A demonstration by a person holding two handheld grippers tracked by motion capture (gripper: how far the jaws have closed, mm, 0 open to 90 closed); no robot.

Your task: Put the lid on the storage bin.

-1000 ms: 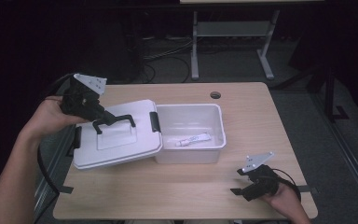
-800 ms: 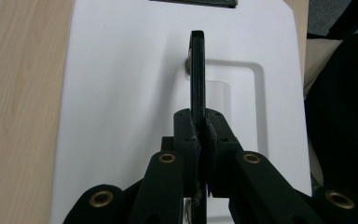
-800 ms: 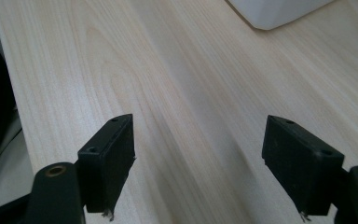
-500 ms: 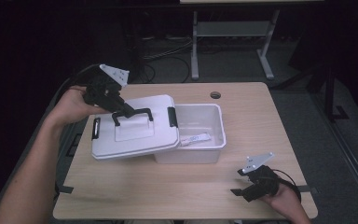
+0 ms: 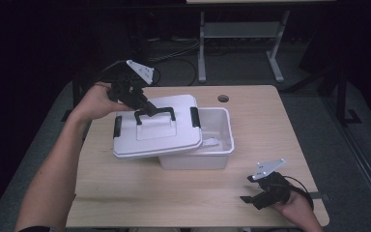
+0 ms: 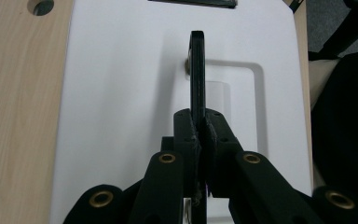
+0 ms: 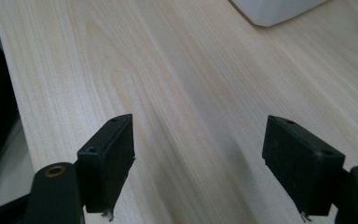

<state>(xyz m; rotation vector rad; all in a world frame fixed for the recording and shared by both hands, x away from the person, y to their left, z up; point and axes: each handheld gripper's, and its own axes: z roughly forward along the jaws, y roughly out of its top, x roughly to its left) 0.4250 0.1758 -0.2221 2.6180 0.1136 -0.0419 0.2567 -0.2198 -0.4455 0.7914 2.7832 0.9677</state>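
Observation:
A white lid (image 5: 154, 130) with a black handle (image 5: 155, 113) and black side latches hangs tilted over the left part of a white plastic box (image 5: 220, 145). My left gripper (image 5: 145, 107) is shut on that handle (image 6: 197, 70), whose thin edge runs up between the jaws over the lid (image 6: 121, 93). A small white item (image 5: 211, 142) lies inside the box, partly hidden by the lid. My right gripper (image 5: 253, 195) rests open near the table's front right corner, jaws wide apart over bare wood (image 7: 196, 177).
The wooden table (image 5: 140, 193) has a round cable hole (image 5: 223, 98) at its back edge. A corner of the box (image 7: 275, 9) shows far ahead of the right gripper. Dark floor, cables and a metal stand lie beyond the table.
My left gripper has carried the lid to the right, from beside the box to over its left part. The right gripper has stayed put.

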